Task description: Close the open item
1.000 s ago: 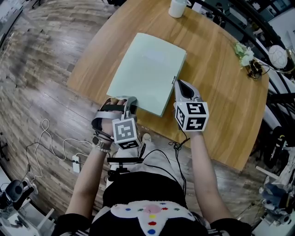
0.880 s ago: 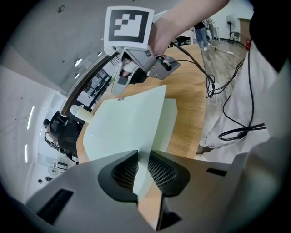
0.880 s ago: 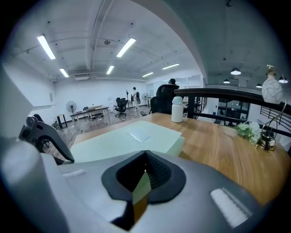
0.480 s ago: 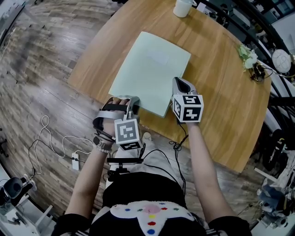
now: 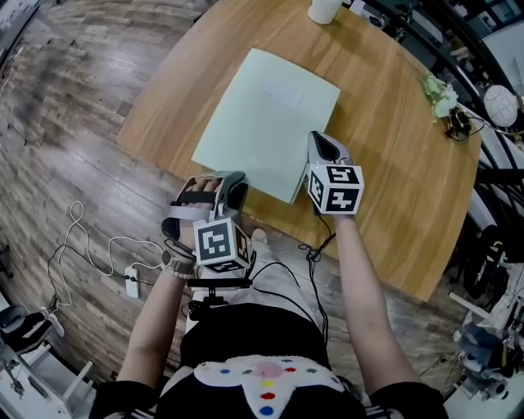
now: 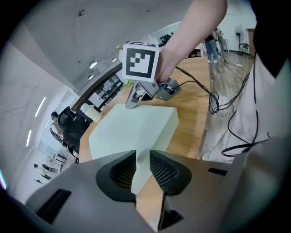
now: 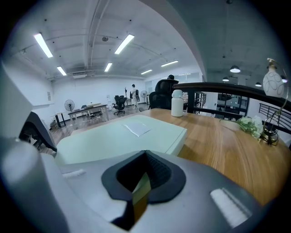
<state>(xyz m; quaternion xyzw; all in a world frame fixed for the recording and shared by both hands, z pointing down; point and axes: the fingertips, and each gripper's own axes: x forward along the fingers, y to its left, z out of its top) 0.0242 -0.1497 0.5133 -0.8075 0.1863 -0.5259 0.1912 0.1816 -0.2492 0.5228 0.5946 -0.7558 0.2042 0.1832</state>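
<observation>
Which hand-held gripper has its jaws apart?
The left hand-held gripper: its jaws have just been opening, with the green folder's edge in the gap, unpinched. The right hand-held gripper's jaws are shut.

The thick pale green folder (image 5: 266, 123) lay flat and shut on my wooden table (image 5: 393, 147), its corner at the near edge.

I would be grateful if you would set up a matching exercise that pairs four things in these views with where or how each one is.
Things:
1. pale green box
2. white container
3. flowers
4. right gripper

Places or states:
A. at the far edge of the table
B. jaws shut, at the box's near right side
C. closed, lying flat, reaching the table's near edge
D. near the table's right edge in the head view

Pairs: 1-C; 2-A; 3-D; 4-B
</observation>
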